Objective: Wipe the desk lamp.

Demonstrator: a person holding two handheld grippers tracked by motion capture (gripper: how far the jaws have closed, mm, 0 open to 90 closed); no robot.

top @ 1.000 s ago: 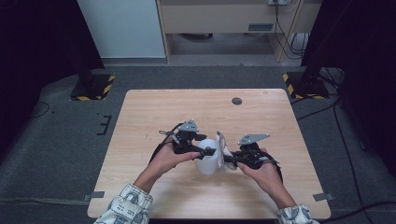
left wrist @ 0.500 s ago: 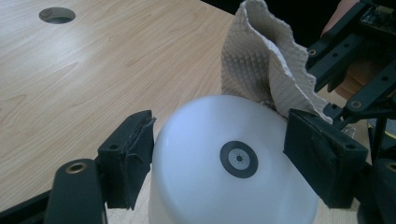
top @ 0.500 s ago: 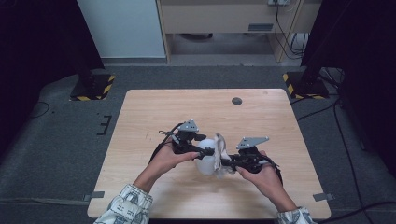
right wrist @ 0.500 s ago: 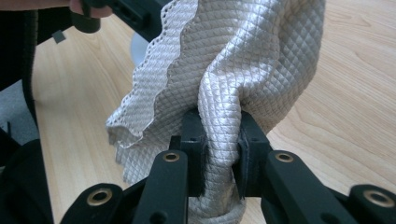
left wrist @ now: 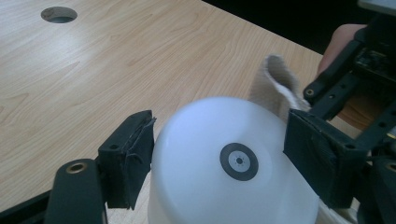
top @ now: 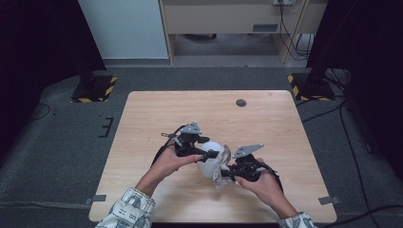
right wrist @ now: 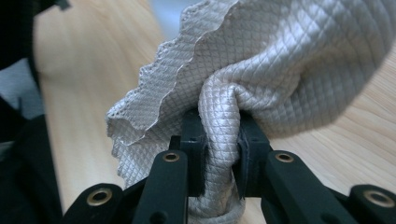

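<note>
We hold the white cup (left wrist: 224, 163) upside down, base up, in the left hand-held gripper (top: 202, 153), its 2 pads pressing the cup's sides, near the middle of the table (top: 157, 114). The right hand-held gripper (right wrist: 219, 140) is clamped tight on a bunched grey cloth (right wrist: 280, 65), which touches the cup's right side. We judge this as the wiping step; next the cloth should sweep over the base while the cup stays steady. Open table lies ahead and to both sides; the cable hole (top: 241, 102) sits well apart, and the near edge is closest.
</note>
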